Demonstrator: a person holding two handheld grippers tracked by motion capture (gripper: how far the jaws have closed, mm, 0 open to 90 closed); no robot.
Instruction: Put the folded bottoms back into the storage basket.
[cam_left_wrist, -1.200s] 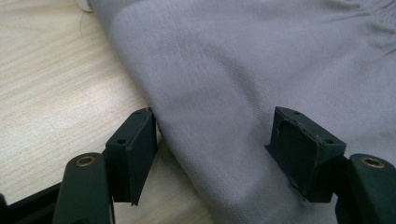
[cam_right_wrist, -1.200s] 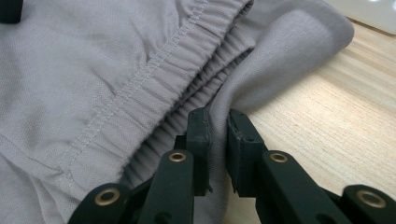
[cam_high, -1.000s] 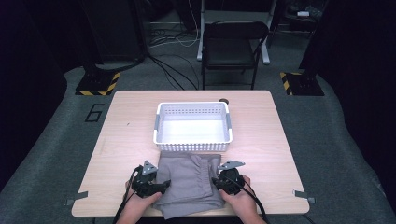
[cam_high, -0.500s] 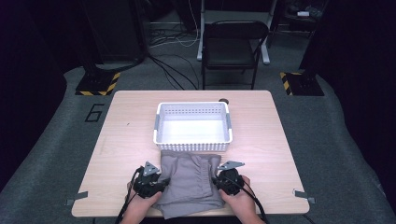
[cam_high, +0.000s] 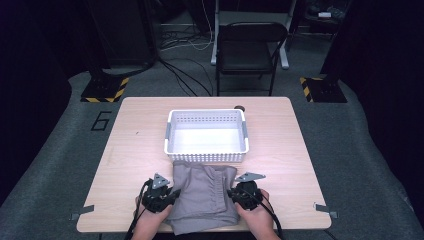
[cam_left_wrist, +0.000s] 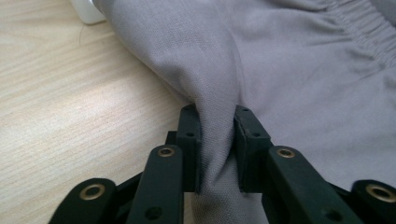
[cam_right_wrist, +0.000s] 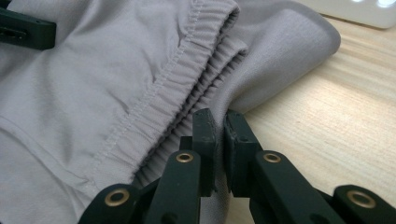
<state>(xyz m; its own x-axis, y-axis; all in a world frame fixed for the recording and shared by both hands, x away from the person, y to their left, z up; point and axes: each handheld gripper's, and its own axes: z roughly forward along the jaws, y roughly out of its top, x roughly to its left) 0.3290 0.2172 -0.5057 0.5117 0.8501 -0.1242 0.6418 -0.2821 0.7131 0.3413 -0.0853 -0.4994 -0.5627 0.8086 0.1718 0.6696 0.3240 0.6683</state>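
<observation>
Both sets of jaws have just been closing since the earlier frame, and now each bites cloth: the left hand-held gripper (cam_left_wrist: 217, 149) is clenched on a pinched-up ridge at the left edge of the grey shorts (cam_high: 205, 192), the right hand-held gripper (cam_right_wrist: 219, 154) clamped on the edge by the gathered waistband. Those shorts lie folded flat on the worktop (cam_high: 130, 150), at its near edge, just in front of the white basket (cam_high: 207, 134), which sits empty. Looks like a lift towards that basket is coming, and to do it well, raise both hands together and level, keep the cloth taut between them so the fold holds, and clear the basket's near wall before lowering
</observation>
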